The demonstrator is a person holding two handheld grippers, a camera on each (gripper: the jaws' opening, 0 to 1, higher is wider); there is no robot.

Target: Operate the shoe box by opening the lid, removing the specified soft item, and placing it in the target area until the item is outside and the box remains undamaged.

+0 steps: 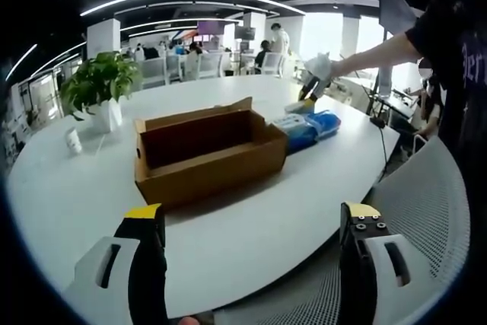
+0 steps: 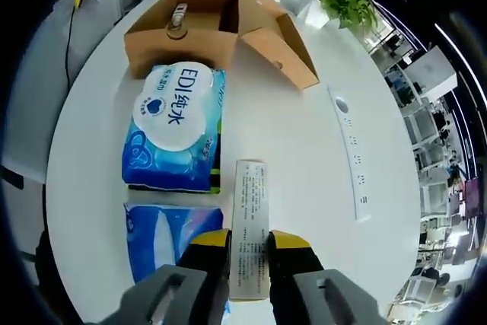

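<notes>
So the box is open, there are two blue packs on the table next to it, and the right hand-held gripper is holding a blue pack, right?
Not quite. In the right gripper view, the right hand-held gripper is shut on a long white leaflet, not a blue pack. The rest holds: the box is open and two blue packs lie on the table beside it.

blue wipes pack (image 2: pixel 176 129): white oval label read "EDI" with chinese characters "纯水" and a small heart mark.
white slip (image 2: pixel 249 238) between the right gripper (image 2: pixel 248 243) jaws: carried rows of fine print, too small to read.
person's dark sleeve (image 1: pixel 469 57): showed partial pale lettering, cut off, unreadable.
</notes>
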